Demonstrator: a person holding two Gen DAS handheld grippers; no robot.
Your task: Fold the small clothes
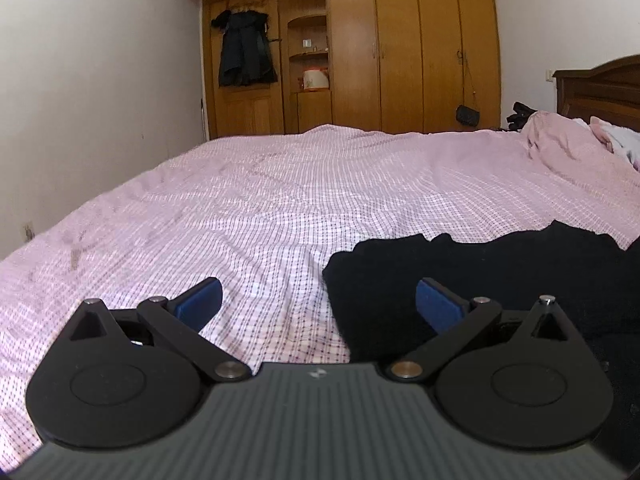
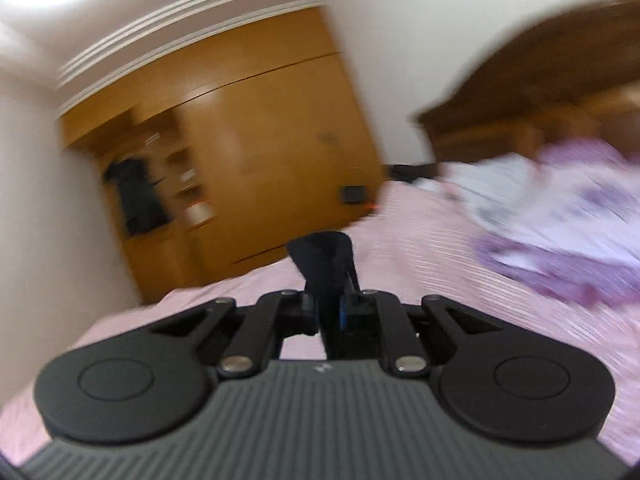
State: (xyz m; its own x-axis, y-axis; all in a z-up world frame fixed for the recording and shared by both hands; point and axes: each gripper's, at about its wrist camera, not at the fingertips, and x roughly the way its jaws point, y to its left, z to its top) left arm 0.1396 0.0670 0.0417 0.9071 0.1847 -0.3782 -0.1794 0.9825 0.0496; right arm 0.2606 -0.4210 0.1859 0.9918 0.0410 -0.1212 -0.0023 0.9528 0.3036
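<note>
Left tongs [image 1: 318,300]: jaws stand wide apart with nothing between them, held low over the near edge of the bed [image 1: 240,200], the left blue pad over bare pink checked sheet, the right blue pad over the left margin of the black garment [image 1: 480,272]. That garment lies spread and partly rumpled on the sheet toward the near right corner of the bed, its left border just right of the midline between the pads. Judged handling: a small, light, limp piece of cloth with no stiffness of its own; it will sag and drape wherever it is not supported, may drag or bunch against the sheet, and carries no risk of breakage. The sensible hold is a corner or hem edge, pinched through a single thickness, with an opposite corner taken so the cloth hangs flat before folding. Right tongs [image 2: 329,312]: jaws are closed tight on a narrow fold of black fabric [image 2: 324,260], which stands up past the pads as a small tuft; whether this is a corner of the same garment cannot be confirmed, though it seems likely. The right wrist view is heavily blurred and tilted. Toward the far right corner of the bed lies a heap of pink and purple-patterned bedding [image 2: 560,232]. Markings: no brand, label or legible writing is visible on the garment, the tongs or the wardrobe [image 1: 400,52] behind the bed.
</note>
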